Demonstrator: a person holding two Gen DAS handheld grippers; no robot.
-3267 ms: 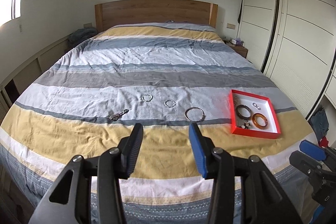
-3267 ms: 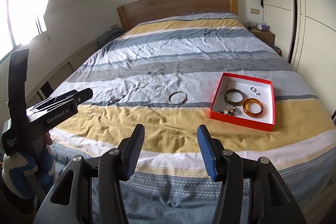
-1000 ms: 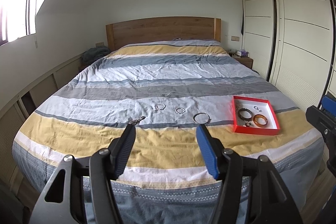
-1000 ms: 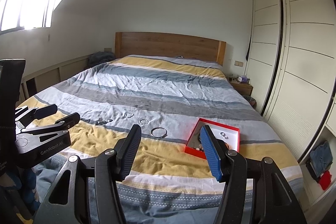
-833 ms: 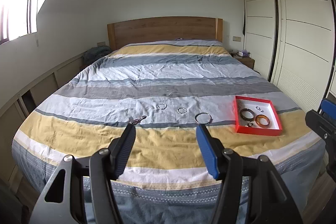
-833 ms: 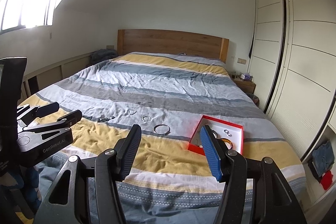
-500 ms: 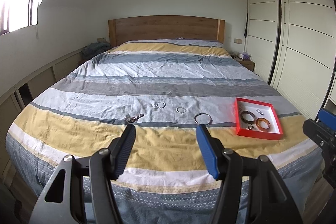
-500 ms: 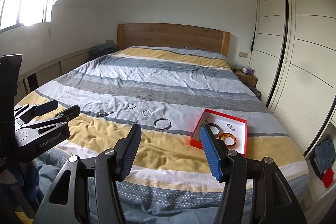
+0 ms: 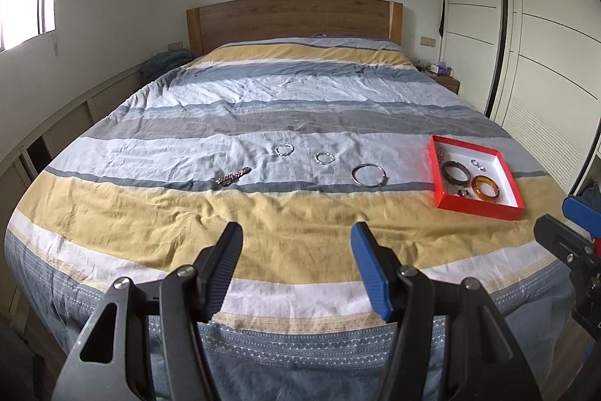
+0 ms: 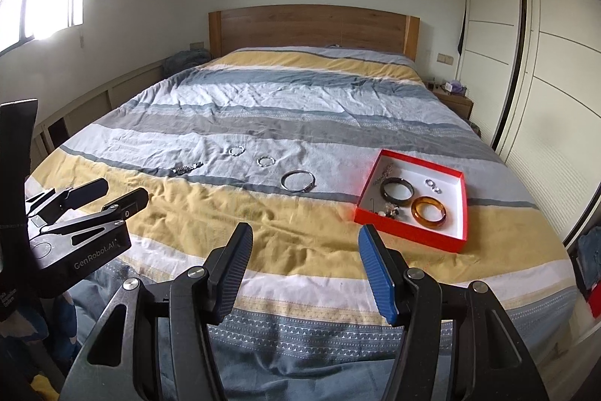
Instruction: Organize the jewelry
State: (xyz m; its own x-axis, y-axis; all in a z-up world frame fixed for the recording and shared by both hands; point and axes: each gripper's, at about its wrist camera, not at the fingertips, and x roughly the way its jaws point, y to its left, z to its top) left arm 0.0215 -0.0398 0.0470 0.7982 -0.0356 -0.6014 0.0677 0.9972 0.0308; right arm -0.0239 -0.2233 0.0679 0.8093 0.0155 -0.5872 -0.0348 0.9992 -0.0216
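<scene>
A red tray (image 9: pixel 443 205) (image 10: pixel 409 232) with a white floor lies on the striped bedspread at the right; it holds a dark bangle (image 10: pixel 396 189), an amber bangle (image 10: pixel 429 210), small rings and earrings. Left of it on the cover lie a large silver bangle (image 9: pixel 369 175) (image 10: pixel 298 180), two small silver bracelets (image 9: pixel 324 158) (image 9: pixel 283 149) and a dark chain bracelet (image 9: pixel 233 176) (image 10: pixel 186 168). My left gripper (image 9: pixel 295 233) and right gripper (image 10: pixel 304 235) both stand open and empty above the foot of the bed, well short of the jewelry.
The bed (image 9: pixel 300 93) has a wooden headboard (image 9: pixel 293 19). White wardrobe doors (image 9: pixel 544 44) line the right side, with a nightstand (image 10: pixel 452 102) by them. Low cabinets run along the left wall under a window. Each gripper shows at the edge of the other's view.
Both views have tilted down and sunk toward the bed, so the jewelry and red tray sit higher and larger in frame. The jaws have kept the same width.
</scene>
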